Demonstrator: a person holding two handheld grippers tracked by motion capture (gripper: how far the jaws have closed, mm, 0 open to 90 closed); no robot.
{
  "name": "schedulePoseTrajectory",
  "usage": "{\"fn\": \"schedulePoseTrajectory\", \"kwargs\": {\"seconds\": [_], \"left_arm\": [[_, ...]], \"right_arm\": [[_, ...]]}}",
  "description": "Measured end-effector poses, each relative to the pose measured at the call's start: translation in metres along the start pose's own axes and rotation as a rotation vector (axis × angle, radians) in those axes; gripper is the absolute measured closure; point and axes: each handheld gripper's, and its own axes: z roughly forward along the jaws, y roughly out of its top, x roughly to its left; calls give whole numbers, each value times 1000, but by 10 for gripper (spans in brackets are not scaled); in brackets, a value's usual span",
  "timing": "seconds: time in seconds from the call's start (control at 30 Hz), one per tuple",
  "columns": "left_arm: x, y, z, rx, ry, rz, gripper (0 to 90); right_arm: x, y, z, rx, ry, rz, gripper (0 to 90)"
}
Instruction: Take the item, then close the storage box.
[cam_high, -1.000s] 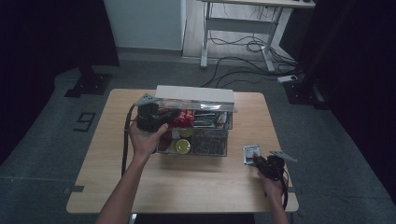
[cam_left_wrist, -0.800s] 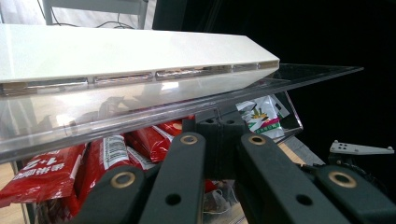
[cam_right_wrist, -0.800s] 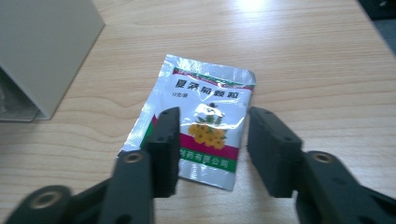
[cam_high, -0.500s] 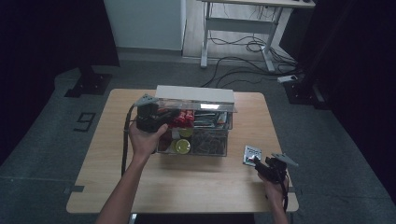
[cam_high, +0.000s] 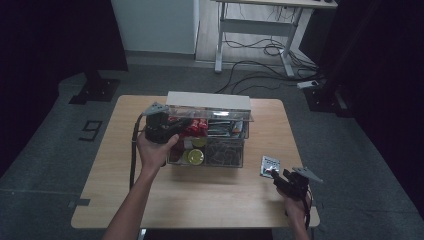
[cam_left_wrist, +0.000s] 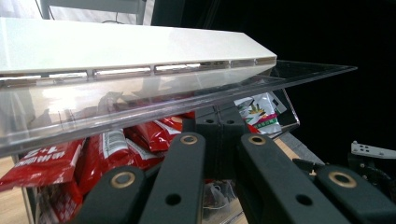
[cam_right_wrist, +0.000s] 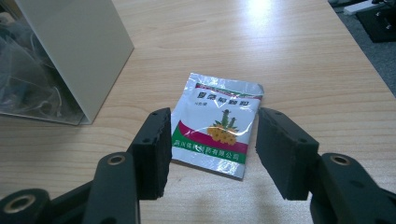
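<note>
The right gripper stands wide open just over the pineapple sachet lying flat on the table; the left gripper is closed on the clear organiser's lid

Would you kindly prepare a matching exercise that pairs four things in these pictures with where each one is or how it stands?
Things:
1. silver pineapple sachet
2. red snack packets
3. right gripper
4. clear plastic lid

States:
A. inside the clear storage box
B. flat on the wooden table
C. propped up above the contents
D. jaws open

Pairs: 1-B, 2-A, 3-D, 4-C
</note>
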Motion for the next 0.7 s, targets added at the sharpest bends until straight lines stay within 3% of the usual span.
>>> {"fn": "schedulePoseTrajectory", "kwargs": {"seconds": [0.7], "left_arm": [[1,-14,-6,27,-12,0,900]], "right_arm": [[0,-2,-4,-1,33,21,465]]}}
